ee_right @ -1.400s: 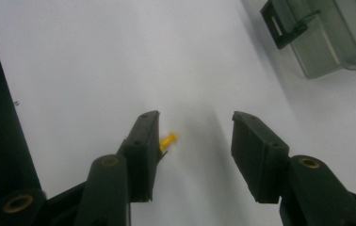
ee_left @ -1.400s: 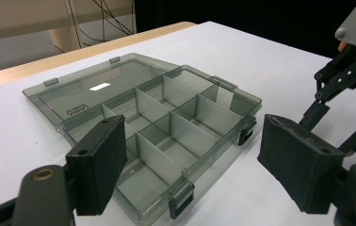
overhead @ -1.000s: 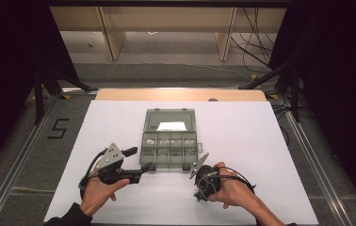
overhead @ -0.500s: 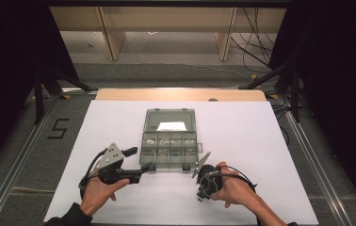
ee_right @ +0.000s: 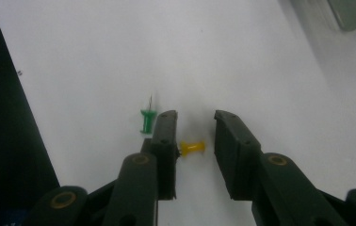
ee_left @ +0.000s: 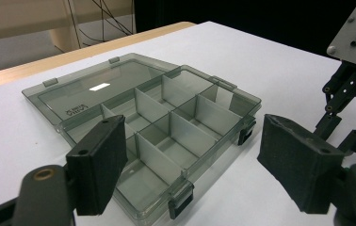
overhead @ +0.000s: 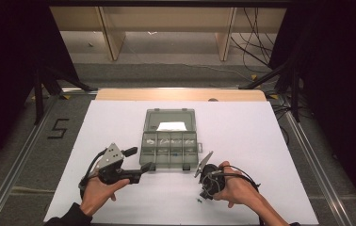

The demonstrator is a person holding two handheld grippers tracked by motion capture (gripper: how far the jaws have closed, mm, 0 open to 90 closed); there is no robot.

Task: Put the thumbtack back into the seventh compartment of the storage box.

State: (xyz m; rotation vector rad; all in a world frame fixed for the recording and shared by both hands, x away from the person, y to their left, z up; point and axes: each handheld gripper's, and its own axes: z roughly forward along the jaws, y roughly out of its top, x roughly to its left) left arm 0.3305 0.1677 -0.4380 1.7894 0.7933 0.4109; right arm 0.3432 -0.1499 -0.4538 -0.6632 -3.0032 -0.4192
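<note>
The right hand-held gripper (ee_right: pixel 195 141), jaws just reopening and unclenched, straddles the yellow pushpin (ee_right: pixel 192 148) on the near bench (ee_right: pixel 261 70); closing off-centre could flick it toward the green pushpin (ee_right: pixel 147 120).

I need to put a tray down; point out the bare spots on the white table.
Bare: the table left of the box, right of it, and the strip behind its lid. Crowded: the near edge, with the left gripper, the right gripper and two pins.
</note>
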